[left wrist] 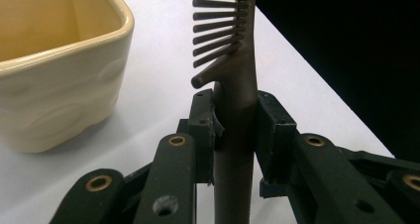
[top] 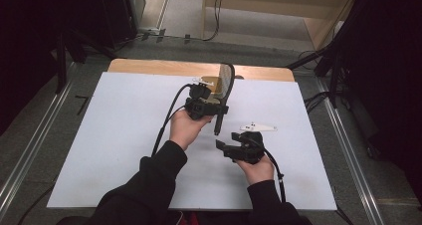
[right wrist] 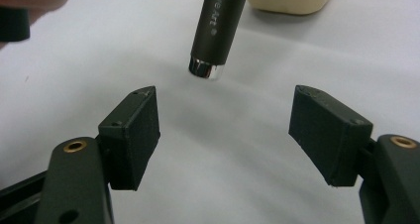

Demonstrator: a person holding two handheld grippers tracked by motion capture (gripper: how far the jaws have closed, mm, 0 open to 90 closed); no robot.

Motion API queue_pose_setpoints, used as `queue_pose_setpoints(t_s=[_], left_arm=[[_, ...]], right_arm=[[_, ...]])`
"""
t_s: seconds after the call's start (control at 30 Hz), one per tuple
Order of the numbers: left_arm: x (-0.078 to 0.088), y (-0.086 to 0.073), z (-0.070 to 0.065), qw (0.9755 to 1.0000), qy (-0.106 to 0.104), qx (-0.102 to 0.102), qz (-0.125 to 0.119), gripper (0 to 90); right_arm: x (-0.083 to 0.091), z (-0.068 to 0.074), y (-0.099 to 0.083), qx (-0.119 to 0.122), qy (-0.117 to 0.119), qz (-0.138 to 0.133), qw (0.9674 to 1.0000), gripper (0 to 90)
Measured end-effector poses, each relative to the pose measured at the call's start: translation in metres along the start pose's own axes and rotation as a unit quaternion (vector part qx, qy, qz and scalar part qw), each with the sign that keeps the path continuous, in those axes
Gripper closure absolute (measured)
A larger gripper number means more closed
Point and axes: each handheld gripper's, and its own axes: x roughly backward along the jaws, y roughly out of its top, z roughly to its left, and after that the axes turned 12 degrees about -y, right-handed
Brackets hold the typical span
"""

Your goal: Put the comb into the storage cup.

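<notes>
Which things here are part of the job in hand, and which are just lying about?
In the job:
- comb, clamped by its handle in the left hand-held gripper
- right hand-held gripper, open just below the handle's end
- cream container beside the comb

Lying about:
- cables on the floor beyond the table

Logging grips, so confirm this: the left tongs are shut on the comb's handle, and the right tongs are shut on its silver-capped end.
Wrong on the right tongs: they stand open, apart from the comb, as the right gripper view shows. The left tongs are shut on its handle.
</notes>
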Motion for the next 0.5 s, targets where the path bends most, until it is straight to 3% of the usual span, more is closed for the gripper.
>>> queue_pose_setpoints(t_s=[0.17, 0.27, 0.5], left_arm=[[0.001, 0.0, 0.0, 1.0, 0.0, -0.004, -0.001, 72.7], [0.003, 0.0, 0.0, 1.0, 0.001, -0.006, -0.001, 72.7], [0.005, 0.001, 0.002, 0.9999, 0.003, -0.012, 0.0, 72.7]], right_arm=[[0.001, 0.0, 0.0, 0.021, 0.011, 0.0, 0.9997, 26.0], [0.003, -0.002, -0.001, 0.051, -0.003, 0.006, 0.9987, 25.7], [0.006, -0.014, -0.002, 0.056, 0.009, 0.013, 0.9983, 25.7]])
